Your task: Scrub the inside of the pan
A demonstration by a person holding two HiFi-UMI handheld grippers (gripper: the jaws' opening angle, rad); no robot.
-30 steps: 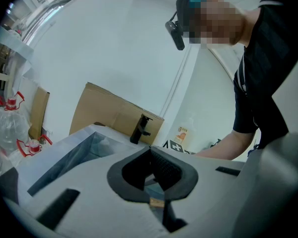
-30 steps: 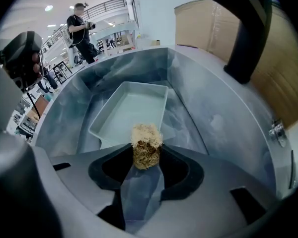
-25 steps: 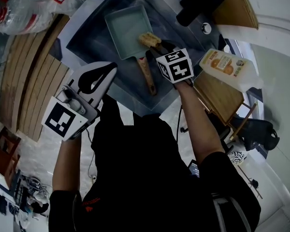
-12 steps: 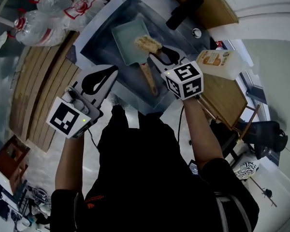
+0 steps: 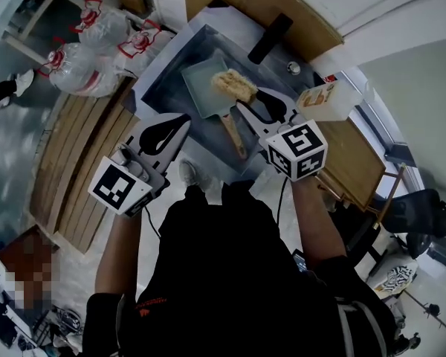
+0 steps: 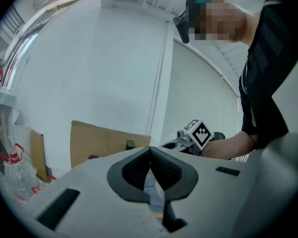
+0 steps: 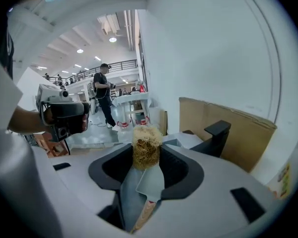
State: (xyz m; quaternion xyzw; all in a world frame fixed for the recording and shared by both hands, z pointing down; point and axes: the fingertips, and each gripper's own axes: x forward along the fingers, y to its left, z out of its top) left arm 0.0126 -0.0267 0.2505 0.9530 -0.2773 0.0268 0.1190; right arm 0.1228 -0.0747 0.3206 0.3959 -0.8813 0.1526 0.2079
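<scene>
In the right gripper view, the straw-coloured fibrous scrubbing pad (image 7: 146, 150) clamped in the jaws of the right gripper (image 7: 147, 158) hides most of the pale green square pan (image 7: 150, 180), leaving only a wedge and a strip of its wooden handle (image 7: 143, 214), and the print on the orange-labelled plastic bottle (image 5: 318, 97) is too small to read.

Right gripper (image 5: 247, 100): I have pulled it up and back from the pan (image 5: 199, 89).
Scrubber (image 5: 234, 86): rose with my jaws, now above the pan floor.
</scene>
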